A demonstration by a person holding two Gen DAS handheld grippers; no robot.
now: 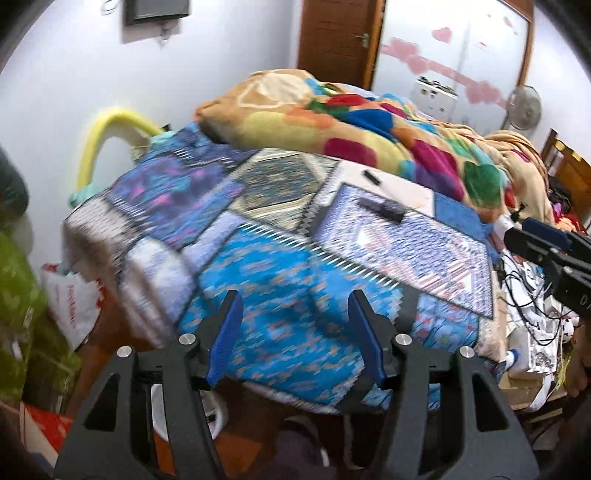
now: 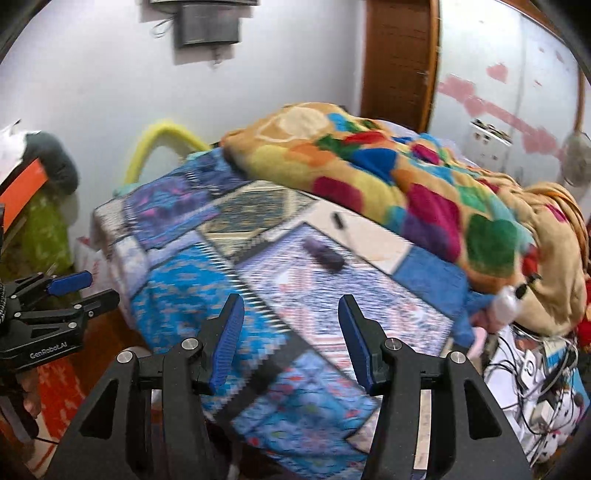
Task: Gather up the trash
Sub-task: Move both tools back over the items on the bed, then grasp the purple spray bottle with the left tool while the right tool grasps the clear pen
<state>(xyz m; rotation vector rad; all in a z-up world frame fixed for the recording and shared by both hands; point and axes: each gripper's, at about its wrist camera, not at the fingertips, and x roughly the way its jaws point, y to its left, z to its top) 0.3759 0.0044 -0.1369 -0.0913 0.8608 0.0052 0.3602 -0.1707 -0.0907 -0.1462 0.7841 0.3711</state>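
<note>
Bed [image 1: 280,266] in centre, patchwork cover [image 2: 258,295] spread over it; heaped blanket [image 1: 354,125] on far half, running toward right. Two small dark objects on cover before blanket: larger one [image 1: 380,207] nearer, slimmer one [image 1: 371,176] just behind it. Door [image 1: 338,37] behind bed, wardrobe [image 1: 454,48] to its right, fan [image 1: 523,108] further right. Wall frame [image 1: 157,11] behind, to left. Plastic bag [image 1: 70,302] on floor left of bed. Tangle of cables [image 2: 543,387] on floor right of bed
</note>
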